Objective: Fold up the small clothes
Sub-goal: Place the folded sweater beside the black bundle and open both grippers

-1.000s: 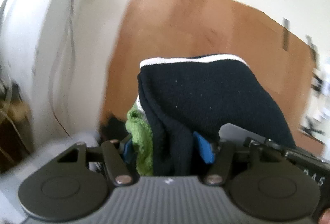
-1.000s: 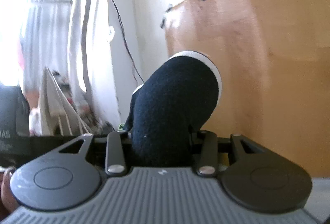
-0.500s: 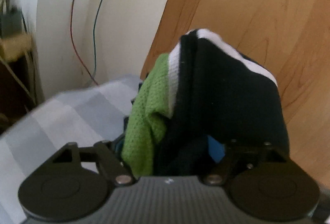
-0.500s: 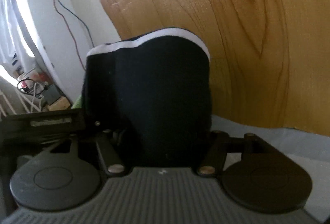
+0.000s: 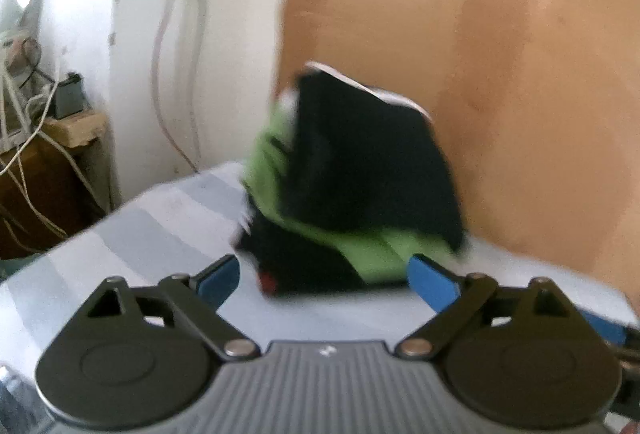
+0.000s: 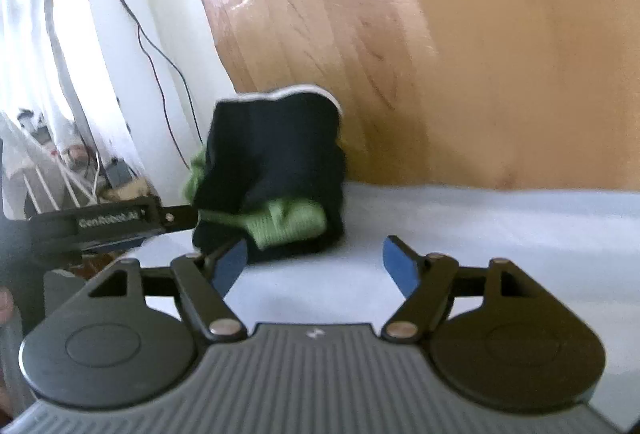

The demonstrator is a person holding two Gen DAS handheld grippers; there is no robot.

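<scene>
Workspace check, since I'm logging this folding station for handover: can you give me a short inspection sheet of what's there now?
Surface: striped pale blue-grey sheet.
Job's things: folded black-and-green garment resting on the sheet, against the wooden board.
Clutter: small box on a side stand.
Grippers: left gripper and right gripper both open, holding nothing, just short of the garment.
Cables: wires hanging down the white wall.
Surroundings: drying rack at left.
</scene>
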